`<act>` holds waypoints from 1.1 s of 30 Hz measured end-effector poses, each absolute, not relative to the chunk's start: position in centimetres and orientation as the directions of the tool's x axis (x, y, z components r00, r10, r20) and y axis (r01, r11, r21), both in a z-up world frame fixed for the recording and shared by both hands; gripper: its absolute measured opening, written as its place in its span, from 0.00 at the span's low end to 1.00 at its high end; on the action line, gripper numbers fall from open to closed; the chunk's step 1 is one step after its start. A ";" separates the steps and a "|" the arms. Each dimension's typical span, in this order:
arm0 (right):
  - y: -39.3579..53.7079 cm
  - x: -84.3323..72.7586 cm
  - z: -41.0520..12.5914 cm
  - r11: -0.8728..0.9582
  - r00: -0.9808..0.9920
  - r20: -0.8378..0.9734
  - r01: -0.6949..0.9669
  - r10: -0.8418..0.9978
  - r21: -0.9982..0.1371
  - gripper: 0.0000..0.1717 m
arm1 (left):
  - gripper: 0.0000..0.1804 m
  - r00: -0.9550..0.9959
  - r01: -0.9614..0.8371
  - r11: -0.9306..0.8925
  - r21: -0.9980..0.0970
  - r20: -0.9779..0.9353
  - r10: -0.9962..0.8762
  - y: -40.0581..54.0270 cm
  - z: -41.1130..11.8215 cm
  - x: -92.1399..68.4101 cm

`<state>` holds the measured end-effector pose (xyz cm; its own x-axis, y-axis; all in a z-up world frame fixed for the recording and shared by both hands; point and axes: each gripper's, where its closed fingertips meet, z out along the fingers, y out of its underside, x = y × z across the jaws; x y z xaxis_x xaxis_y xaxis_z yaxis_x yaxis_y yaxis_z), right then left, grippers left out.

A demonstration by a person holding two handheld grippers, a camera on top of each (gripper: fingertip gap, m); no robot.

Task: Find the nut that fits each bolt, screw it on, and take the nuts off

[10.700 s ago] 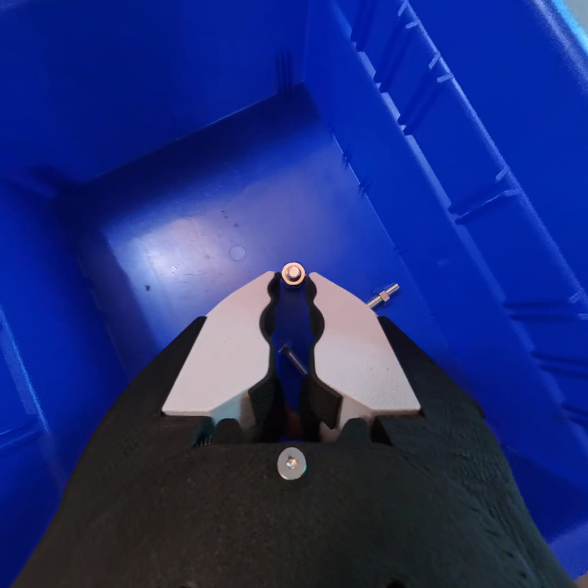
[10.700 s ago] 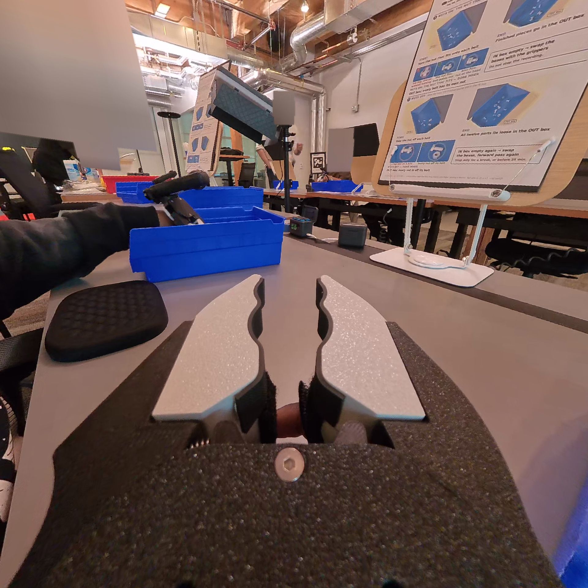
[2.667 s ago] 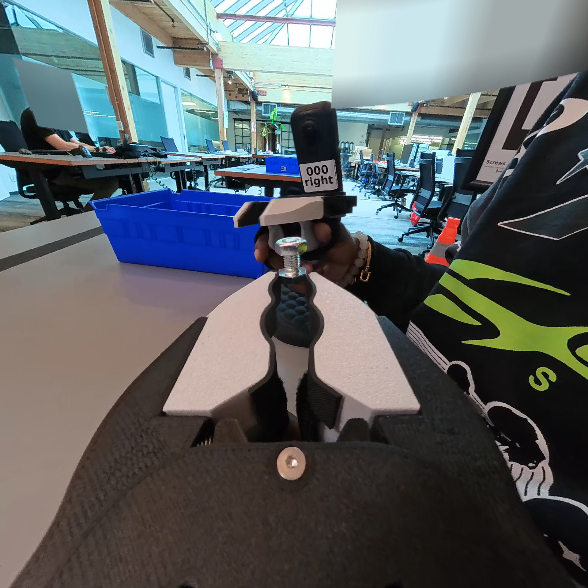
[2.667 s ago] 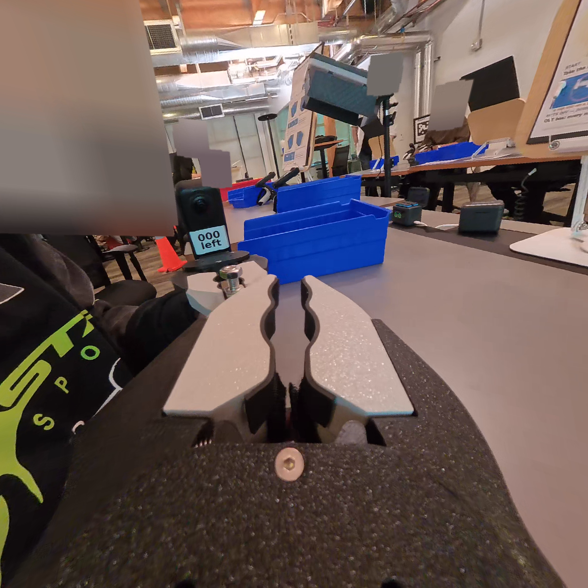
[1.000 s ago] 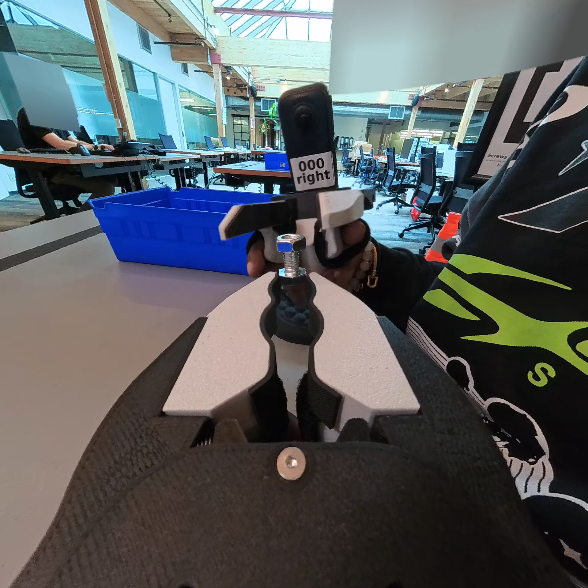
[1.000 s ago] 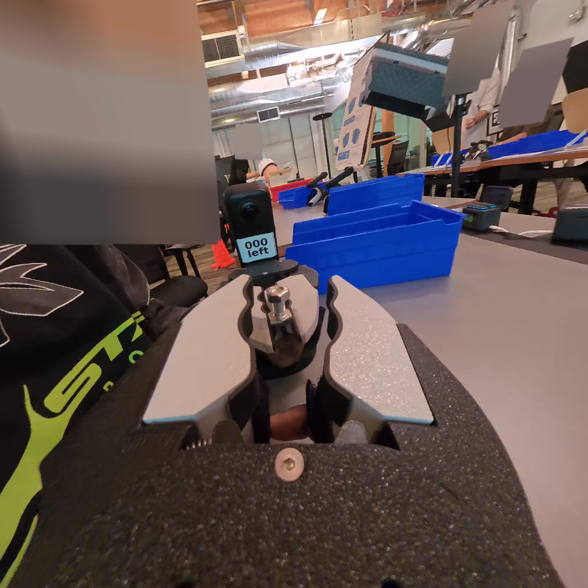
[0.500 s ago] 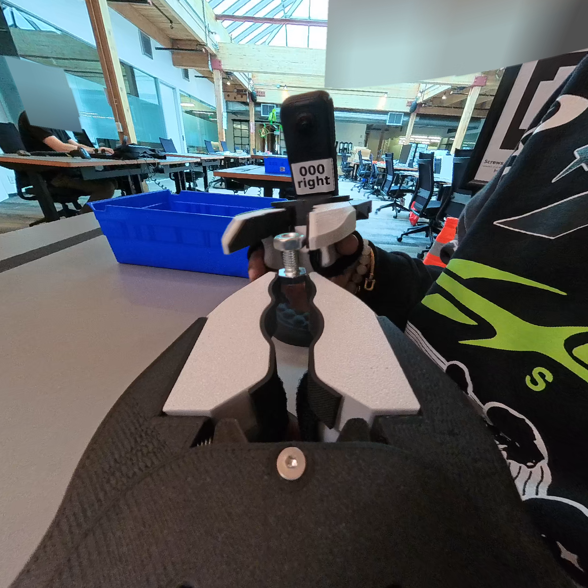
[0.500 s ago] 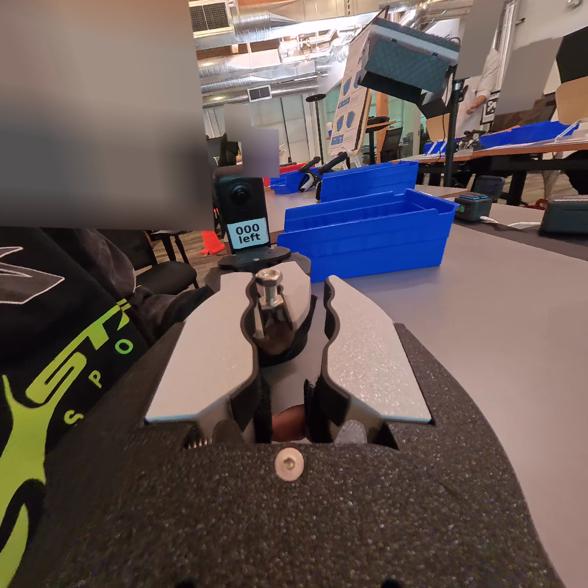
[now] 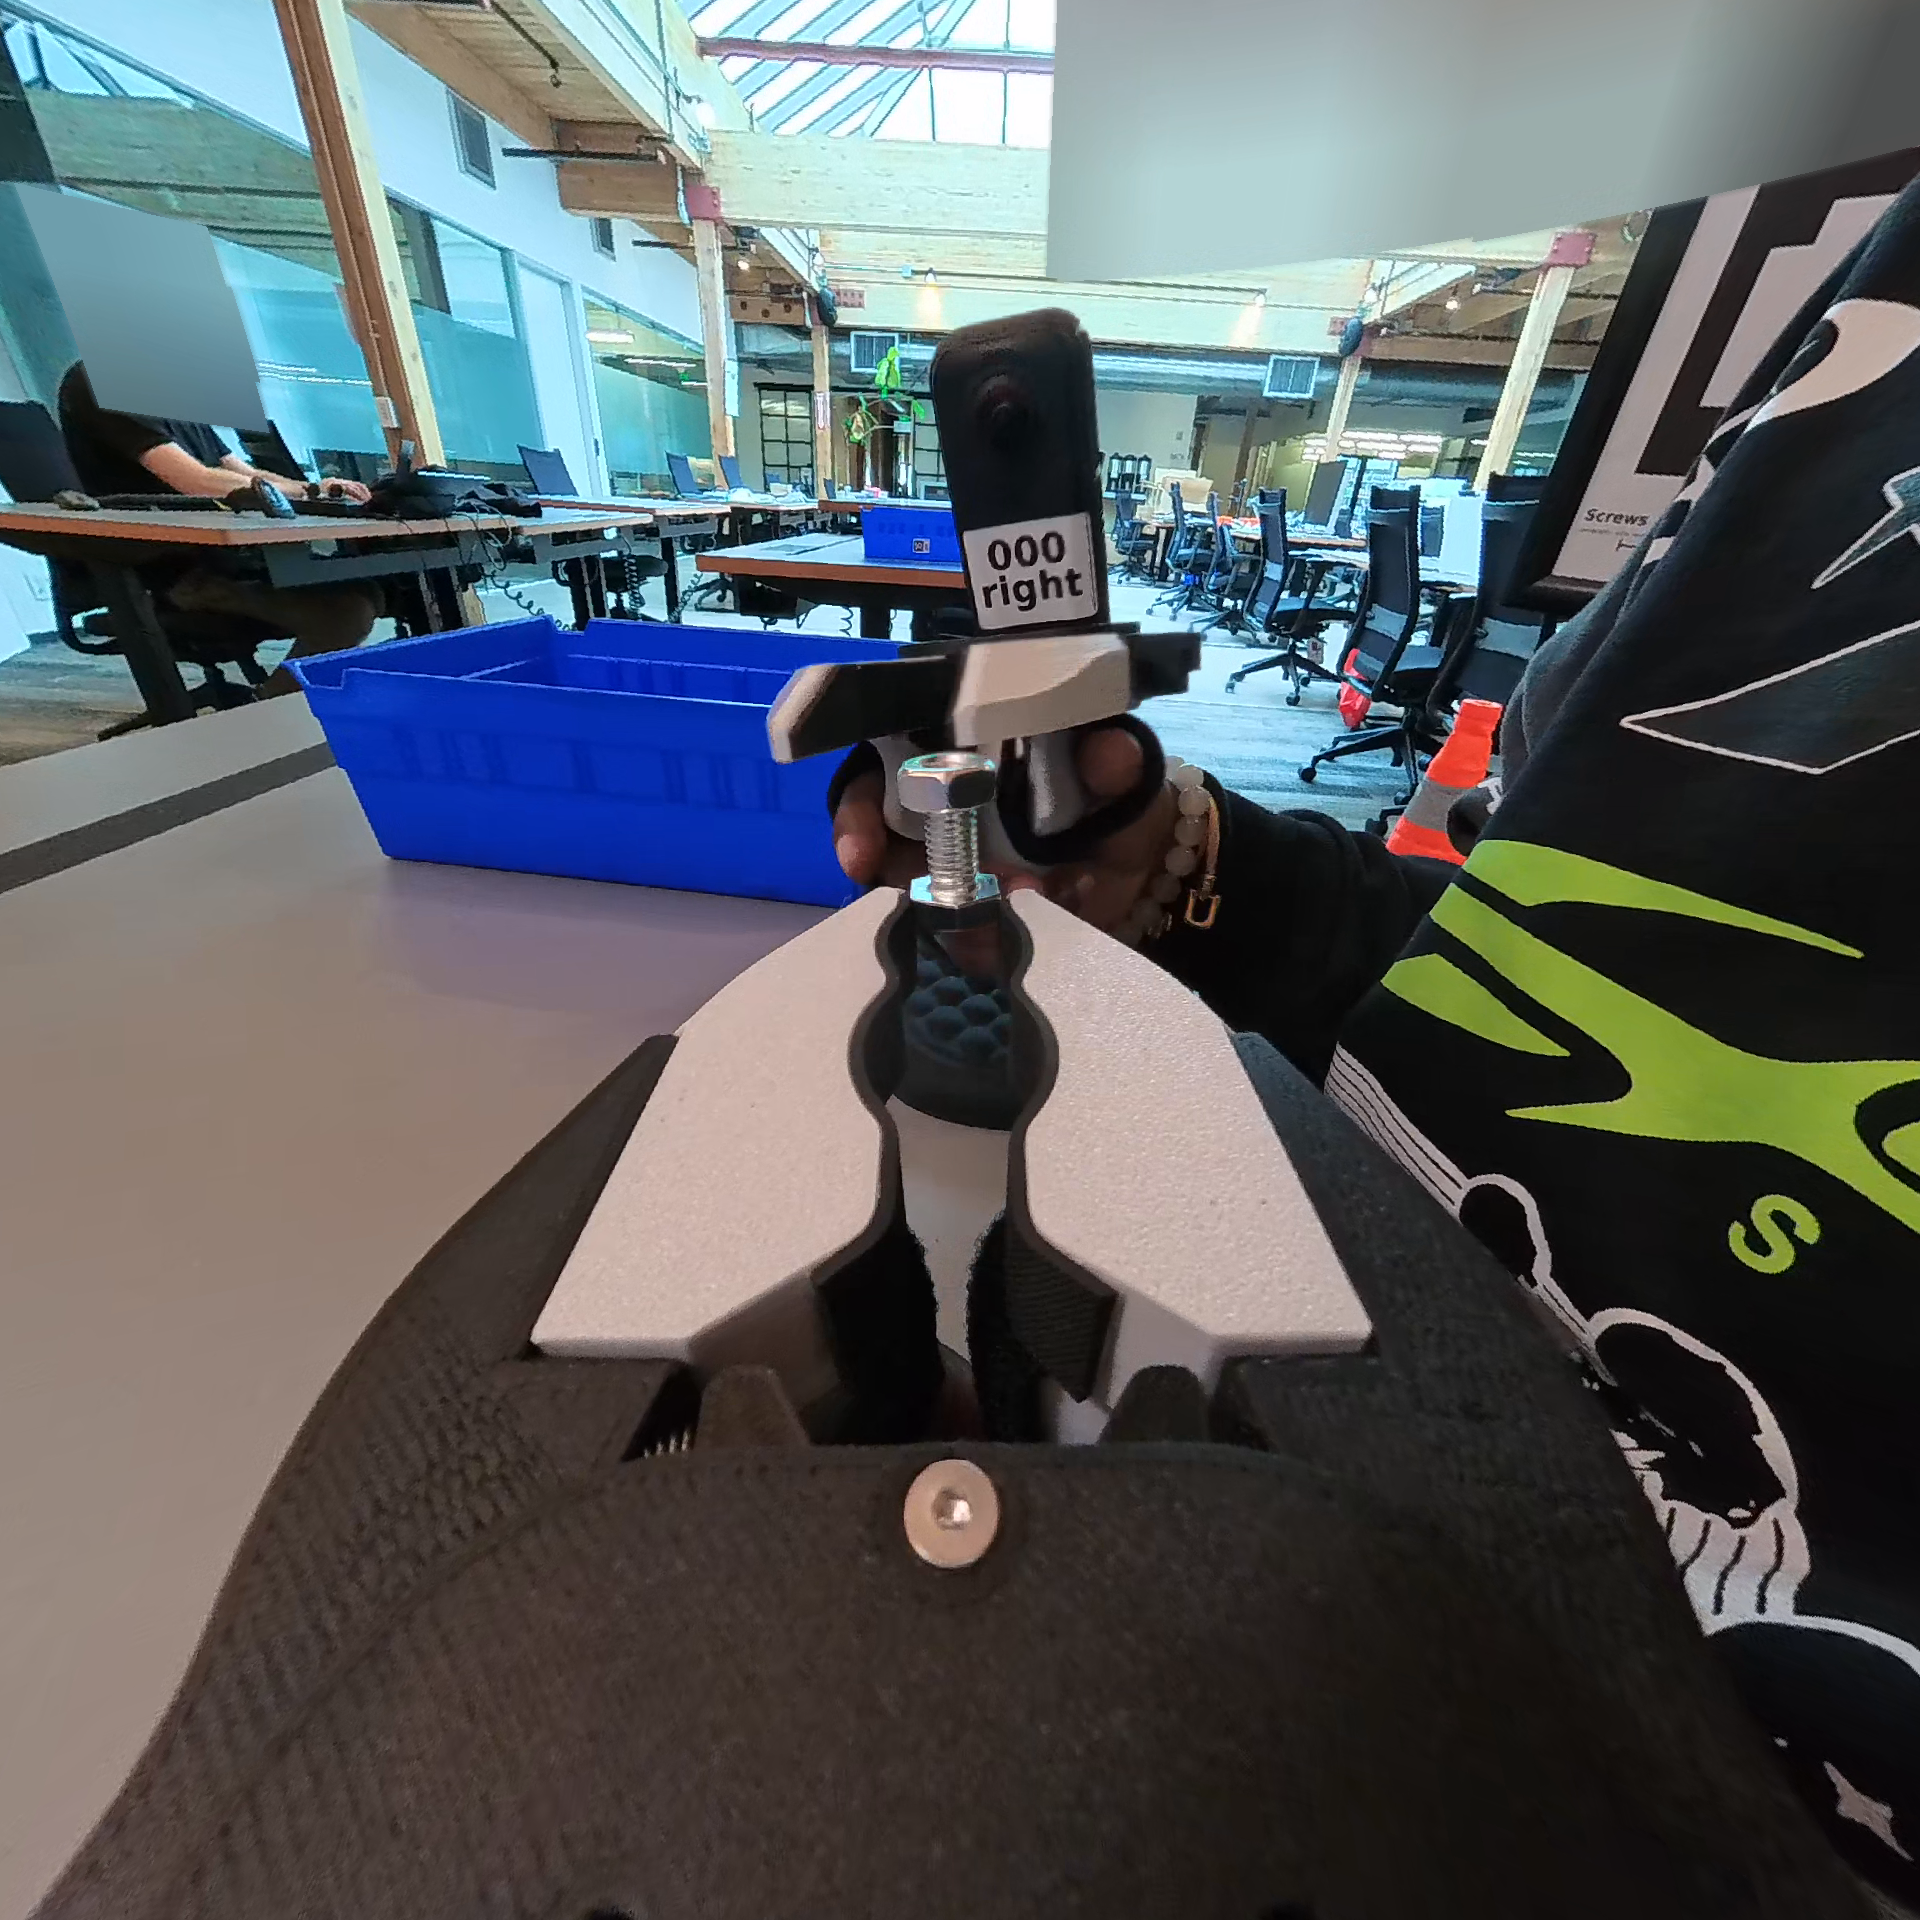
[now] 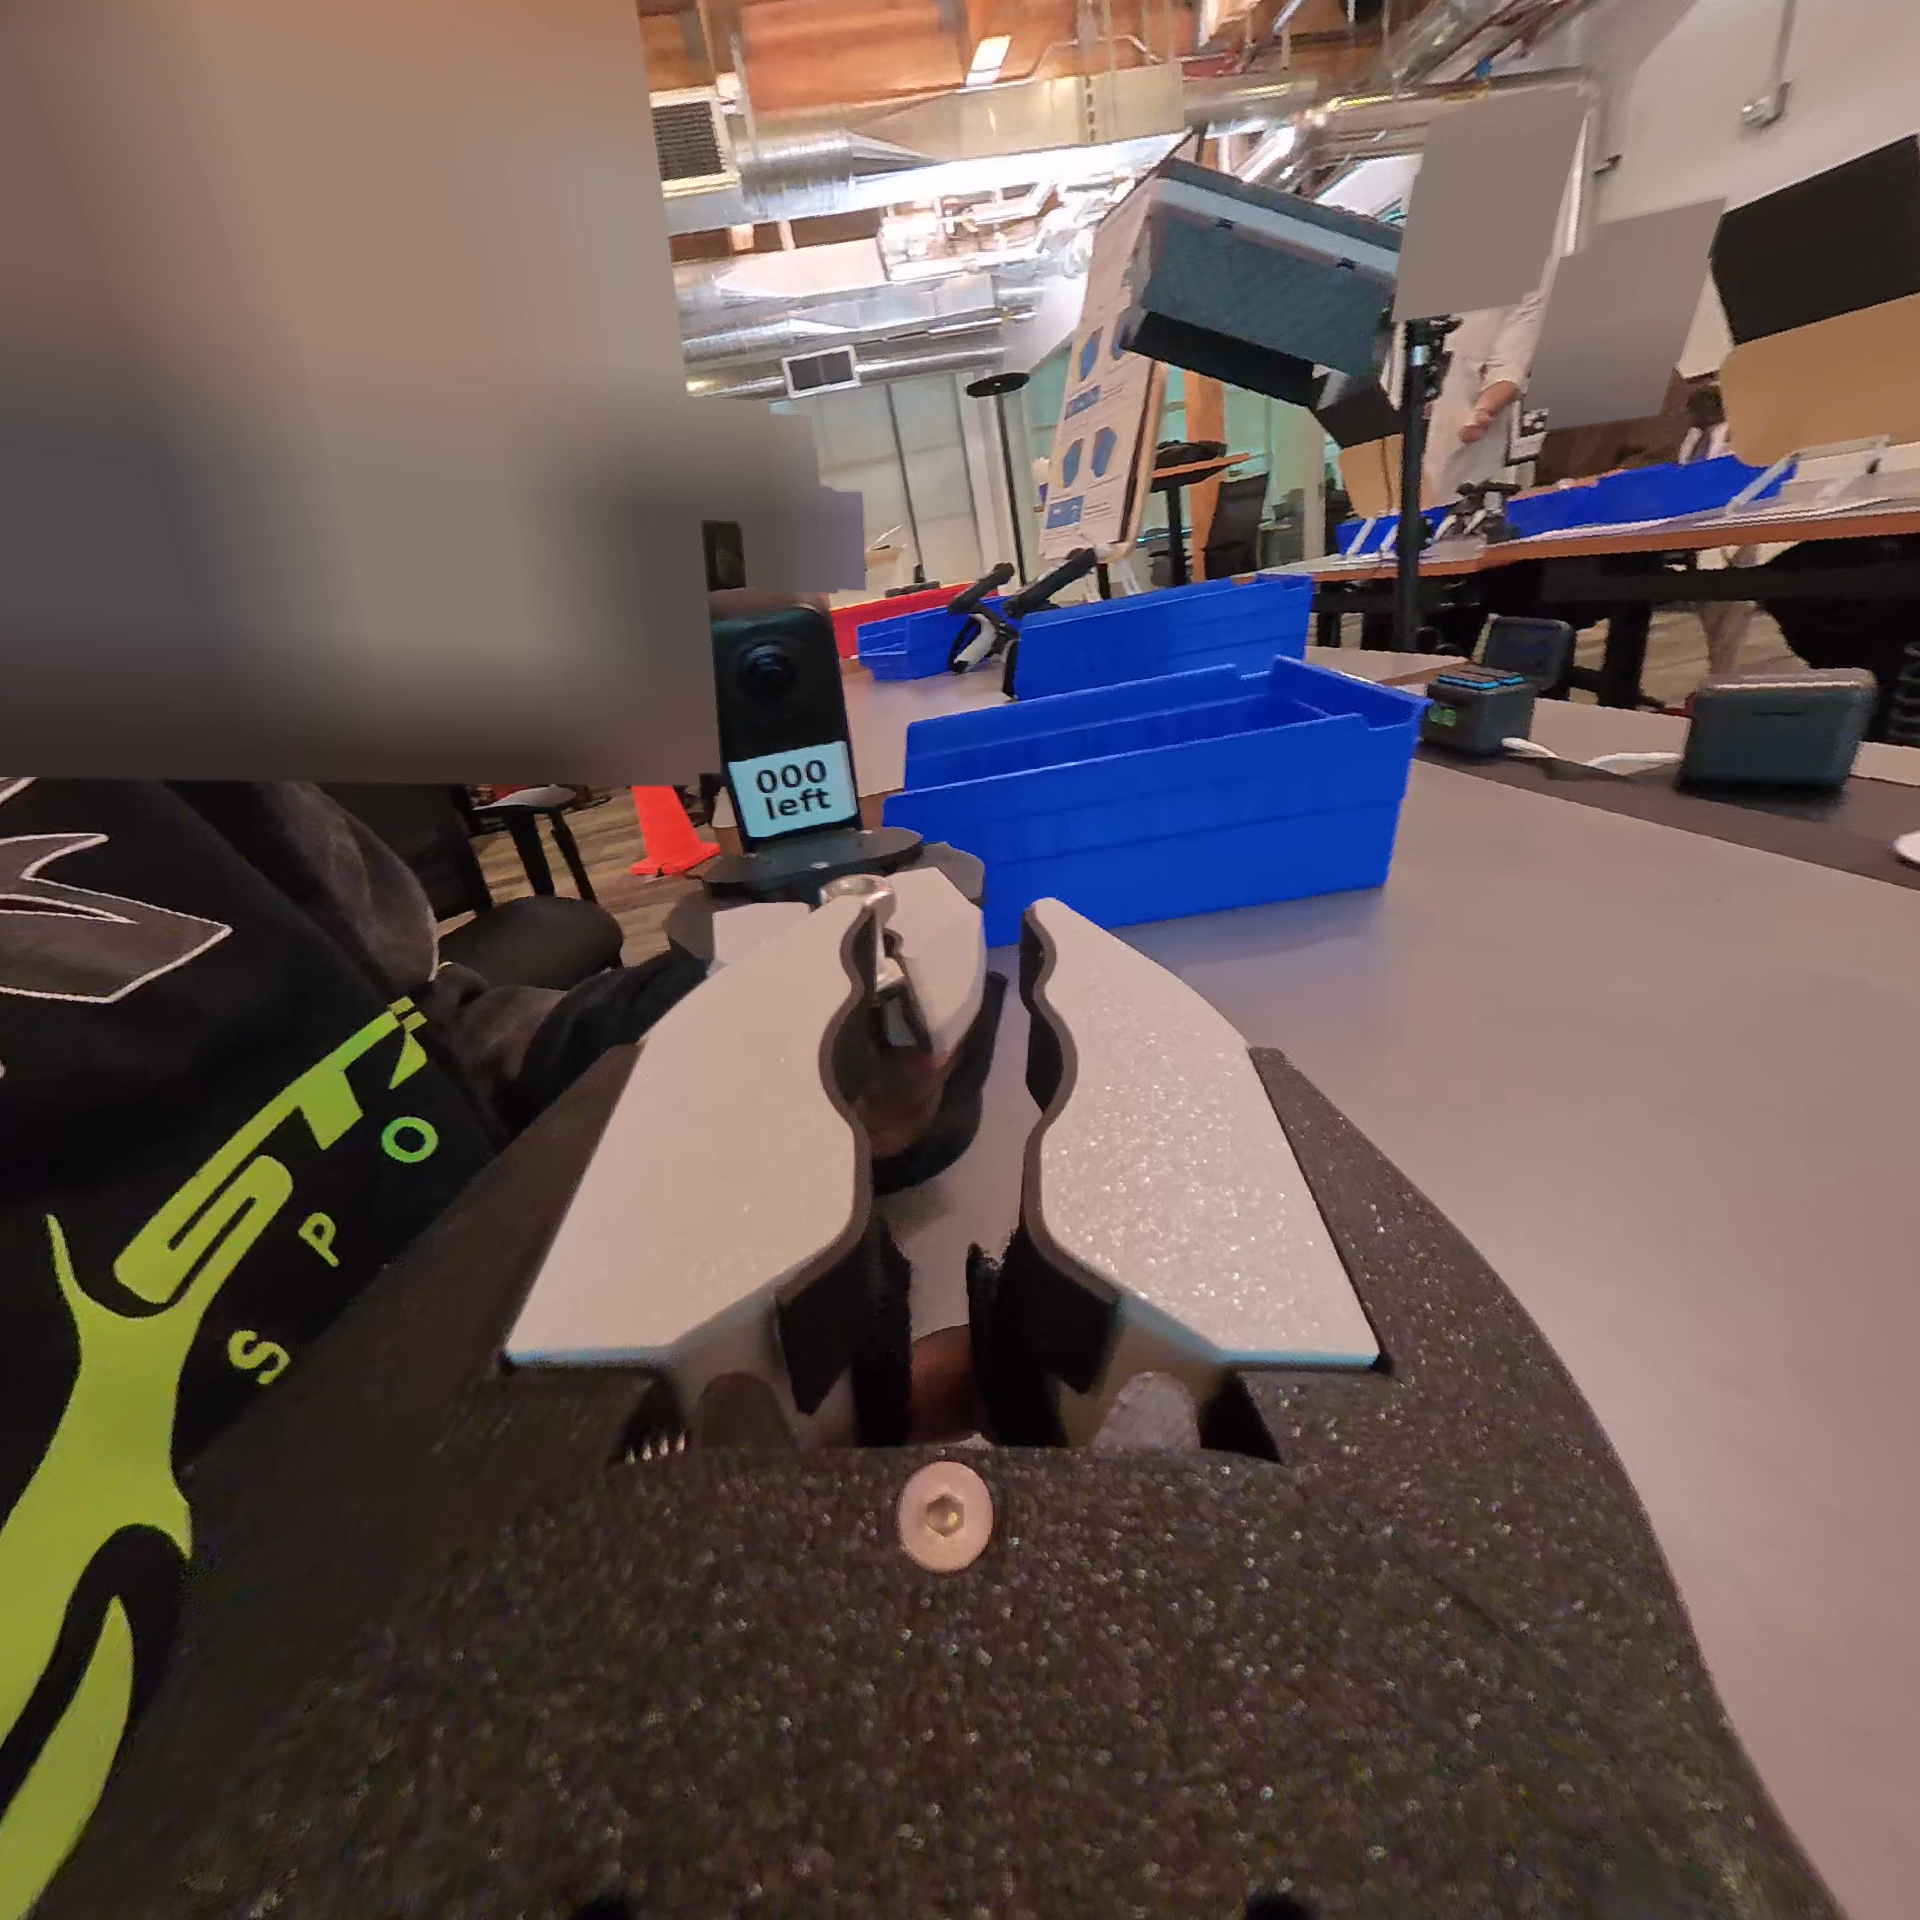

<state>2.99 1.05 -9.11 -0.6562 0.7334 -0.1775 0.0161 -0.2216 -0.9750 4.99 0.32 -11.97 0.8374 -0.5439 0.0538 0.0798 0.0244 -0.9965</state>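
Jaws of the left gripper clench the hex nut at their very tips, holding a short silver bolt upright, head on top, above the grey surface and in front of a blue bin. Facing it, the right gripper has its jaws parted around the bolt, the head peeking over its left finger; the right finger stands clear, so nothing is gripped there. Both pieces look like plated steel: small, rigid, light for their size and slick, likely to spin or slip under a glancing hold. The flat-sided hex head seems the best place for the right jaws to bite, leaving the threads bare and the nut pinned by its flats. Each gripper is held level, pointing at the other, with the person's hand wrapped on the right one's handle.
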 end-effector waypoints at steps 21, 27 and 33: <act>-0.8 2.2 -9.3 -0.170 -0.679 -0.149 0.036 0.719 -0.985 0.20 | 0.08 0.844 0.078 0.025 -0.997 0.052 -0.534 0.4 -12.0 4.9; 0.2 3.1 -8.7 -0.191 -0.676 -0.157 0.025 0.720 -0.981 0.19 | 0.08 0.844 0.075 0.025 -0.997 0.050 -0.534 0.4 -12.0 4.9; -1.1 2.7 -9.6 -0.111 -0.688 -0.139 0.084 0.713 -0.990 0.17 | 0.08 0.851 0.060 0.018 -0.998 0.042 -0.524 0.5 -12.2 4.9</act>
